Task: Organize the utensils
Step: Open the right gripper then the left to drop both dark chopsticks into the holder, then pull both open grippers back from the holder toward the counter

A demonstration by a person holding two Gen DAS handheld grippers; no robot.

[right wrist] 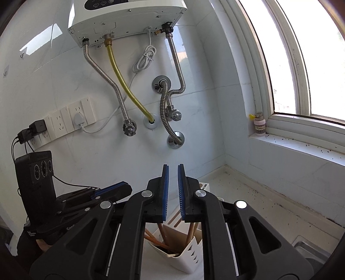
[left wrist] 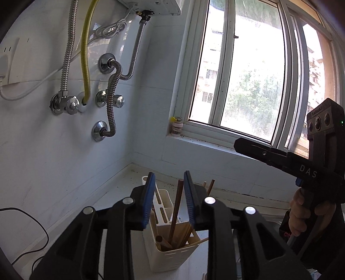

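A cream slotted utensil holder [left wrist: 172, 258] stands on the white counter with several wooden chopsticks [left wrist: 176, 206] upright in it. My left gripper [left wrist: 169, 178] hovers just above it, open. One brown chopstick shows in the gap between the blue pads [left wrist: 151, 193], close to the right one, and is not pinched. In the right wrist view the holder [right wrist: 189, 256] sits below my right gripper [right wrist: 173, 170]. Its pads stand almost together with only a thin slit and nothing between them. Each gripper also shows in the other's view: the right gripper [left wrist: 237, 146] and the left gripper [right wrist: 120, 187].
A water heater [right wrist: 129, 19] hangs on the tiled wall with metal hoses and valves [right wrist: 129, 129] below it. Wall sockets [right wrist: 71, 120] are at the left. A small jar [left wrist: 177, 127] stands on the window sill. A sink edge [right wrist: 310, 247] is at the right, and a black cable [left wrist: 32, 226] lies on the counter.
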